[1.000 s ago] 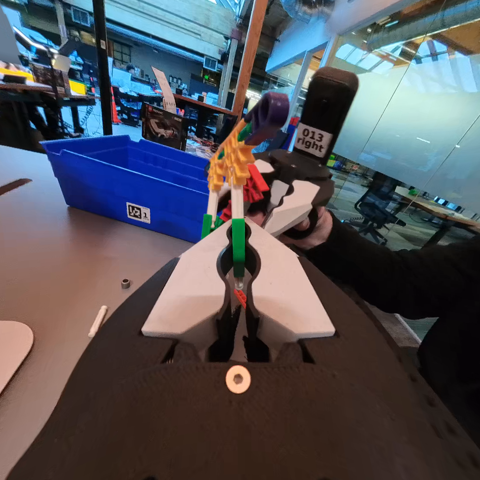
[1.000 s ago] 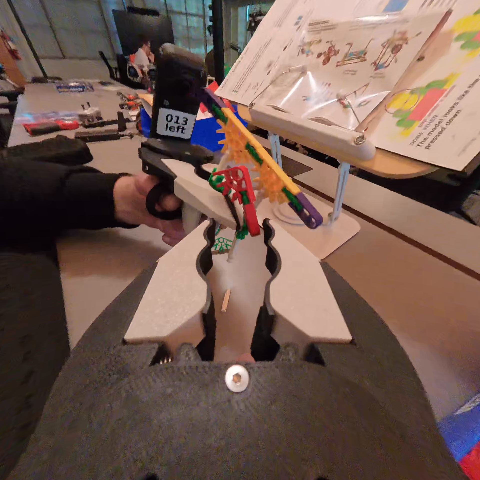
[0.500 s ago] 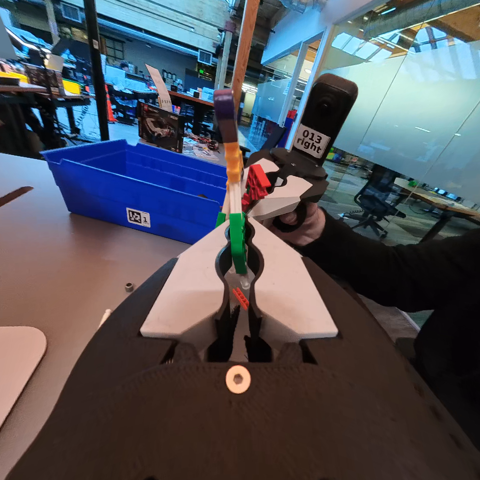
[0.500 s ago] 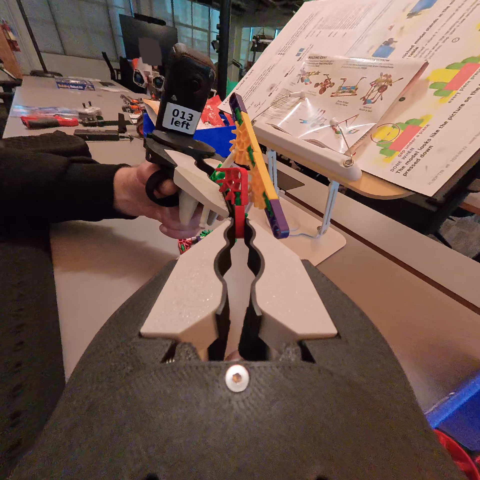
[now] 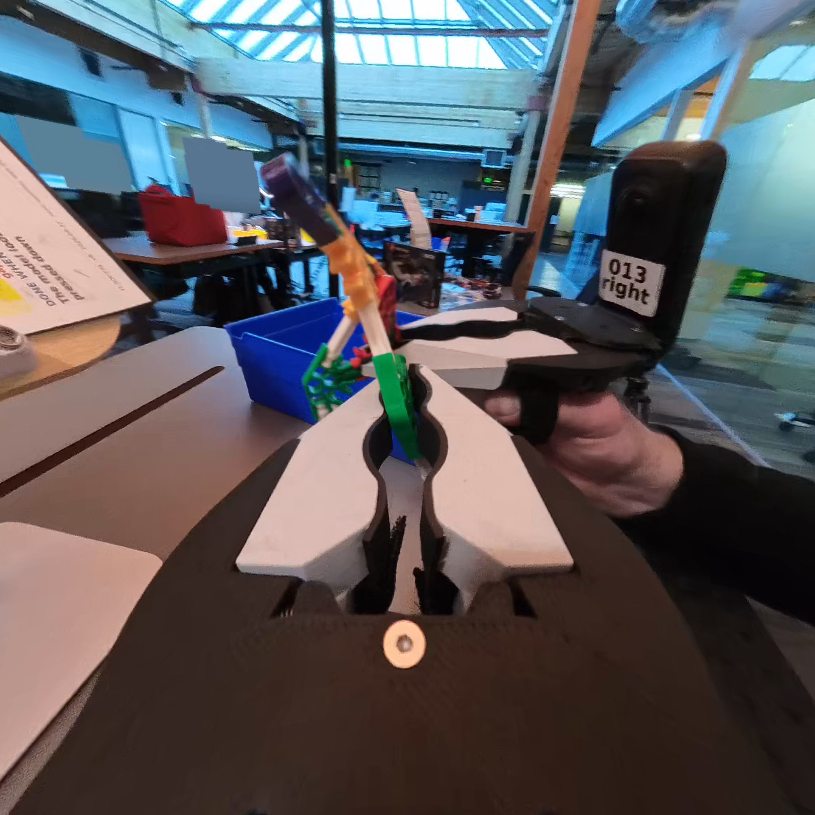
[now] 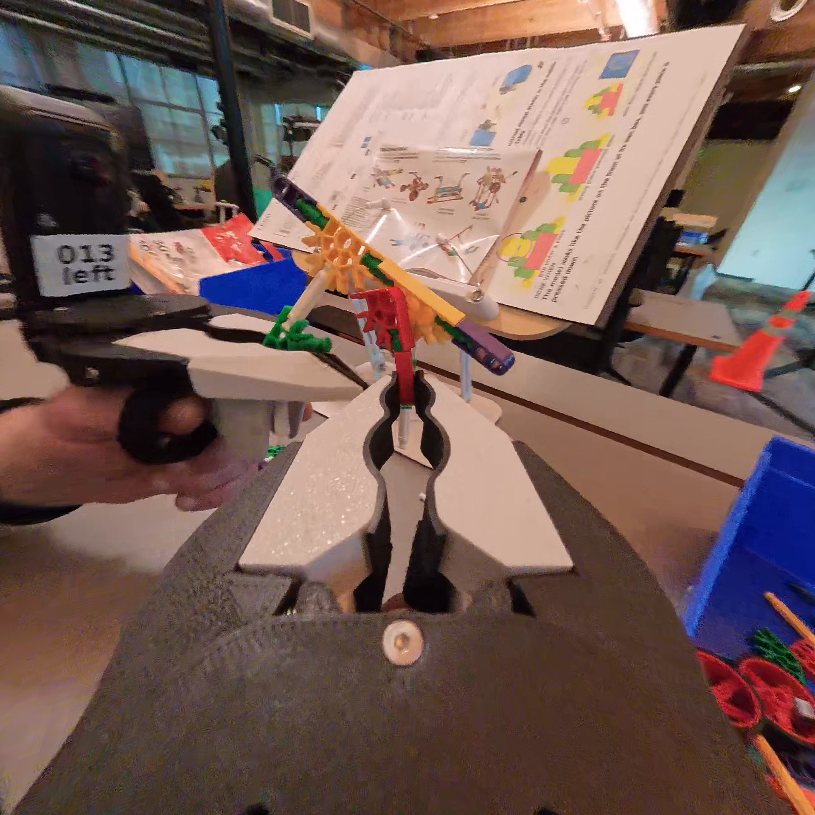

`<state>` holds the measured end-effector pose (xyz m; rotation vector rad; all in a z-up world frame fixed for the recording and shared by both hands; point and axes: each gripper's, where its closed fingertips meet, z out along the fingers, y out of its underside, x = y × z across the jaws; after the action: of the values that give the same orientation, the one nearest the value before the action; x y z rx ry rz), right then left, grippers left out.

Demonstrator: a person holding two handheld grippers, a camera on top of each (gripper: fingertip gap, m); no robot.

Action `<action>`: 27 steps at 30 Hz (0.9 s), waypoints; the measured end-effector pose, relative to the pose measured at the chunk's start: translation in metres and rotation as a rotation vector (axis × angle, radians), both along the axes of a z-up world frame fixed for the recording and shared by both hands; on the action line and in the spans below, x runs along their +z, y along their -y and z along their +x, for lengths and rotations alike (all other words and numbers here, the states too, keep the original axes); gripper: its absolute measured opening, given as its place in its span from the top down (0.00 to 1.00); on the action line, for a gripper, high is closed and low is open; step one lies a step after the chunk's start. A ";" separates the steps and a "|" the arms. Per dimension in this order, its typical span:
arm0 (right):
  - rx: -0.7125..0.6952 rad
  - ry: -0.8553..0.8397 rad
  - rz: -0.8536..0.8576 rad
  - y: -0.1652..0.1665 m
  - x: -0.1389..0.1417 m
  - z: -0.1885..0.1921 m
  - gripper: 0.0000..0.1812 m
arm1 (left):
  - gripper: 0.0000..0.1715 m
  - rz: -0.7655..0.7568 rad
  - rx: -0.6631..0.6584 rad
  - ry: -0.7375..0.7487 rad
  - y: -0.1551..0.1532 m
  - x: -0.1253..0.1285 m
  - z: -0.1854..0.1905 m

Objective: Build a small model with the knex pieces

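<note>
A small toy model of plastic rods and connectors (image 5: 353,282) is held in the air between both grippers. It has a long purple, yellow and green bar (image 6: 388,273) on top, white rods, a red connector (image 6: 388,317) and green connectors (image 6: 295,337). My left gripper (image 5: 401,383) is shut on a green connector (image 5: 397,405) at the model's foot. My right gripper (image 6: 404,379) is shut on the red connector's lower end. Each gripper shows in the other's view, the right one in the left wrist view (image 5: 397,339) and the left one in the right wrist view (image 6: 326,353).
A blue bin (image 5: 282,353) stands on the brown table (image 5: 132,463) behind the model. An instruction board on a white stand (image 6: 529,154) is close behind it. Another blue bin (image 6: 776,529) with red and green parts is at the right. An orange cone (image 6: 758,348) stands farther off.
My right gripper closed on the red connector. Both grippers then lifted and turned the model, so its long bar now leans to the left in the left wrist view.
</note>
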<state>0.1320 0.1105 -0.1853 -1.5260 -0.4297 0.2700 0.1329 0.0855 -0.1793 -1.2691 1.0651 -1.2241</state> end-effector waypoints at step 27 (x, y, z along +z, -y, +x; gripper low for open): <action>0.220 -0.124 -0.081 0.010 0.004 -0.007 0.99 | 0.92 0.140 0.053 -0.108 -0.019 -0.011 -0.004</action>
<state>0.1250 0.1002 -0.1816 -1.5323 -0.4938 0.5570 0.1293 0.1045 -0.1899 -1.2583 1.1670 -1.0332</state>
